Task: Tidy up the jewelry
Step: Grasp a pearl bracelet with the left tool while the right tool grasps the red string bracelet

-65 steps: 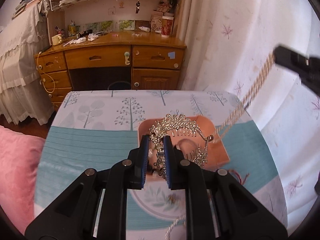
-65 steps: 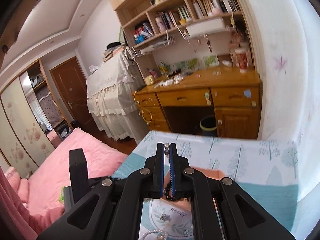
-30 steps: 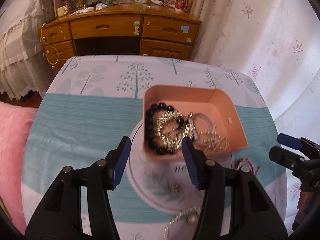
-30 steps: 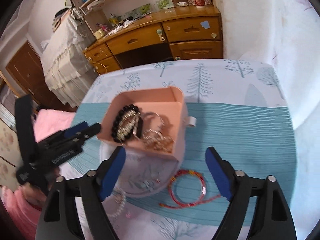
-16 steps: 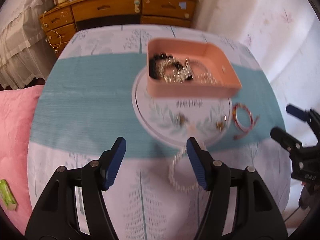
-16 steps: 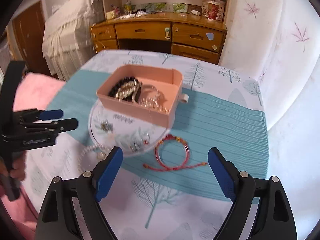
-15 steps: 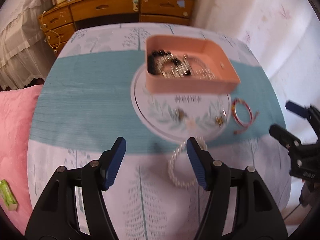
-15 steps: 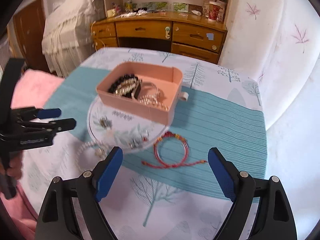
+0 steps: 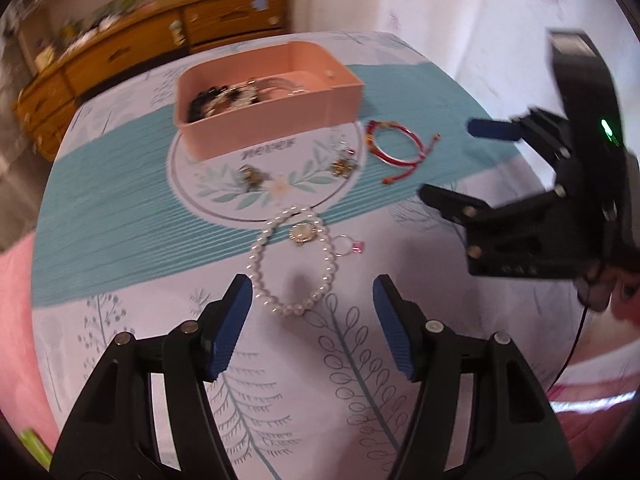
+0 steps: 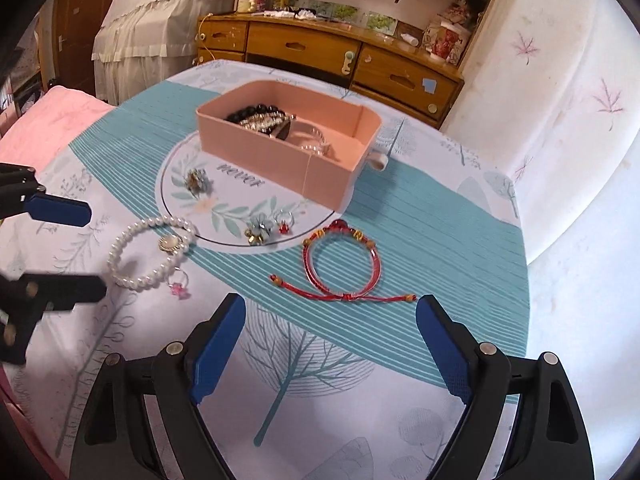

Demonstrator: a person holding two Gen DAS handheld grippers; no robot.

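The left gripper (image 9: pixel 312 320) hangs over the table (image 10: pixel 440 240) with its jaws spread and nothing between them; the pearl bracelet (image 9: pixel 292 260) lies just ahead of its blue pads, at twelve o'clock from the tips, flat on the patterned cloth. A small ring with a pink stone (image 9: pixel 352 246) sits touching the bracelet's right side. The right gripper (image 10: pixel 330 336) is likewise released, jaws wide and empty, and the red cord bracelet (image 10: pixel 344 264) lies on the teal stripe at its twelve o'clock, clear of both pads. Farther off, the pink box (image 10: pixel 288 152) stands on the round printed emblem of the cloth, holding black beads and silvery pieces heaped together. On the emblem in front of the box lie a small flower-shaped ornament (image 10: pixel 196 180) at about ten o'clock from the right gripper, and another ornament (image 10: pixel 258 232) beside a ring with a red stone (image 10: pixel 284 224). A wooden desk (image 10: pixel 320 52) stands behind the table.
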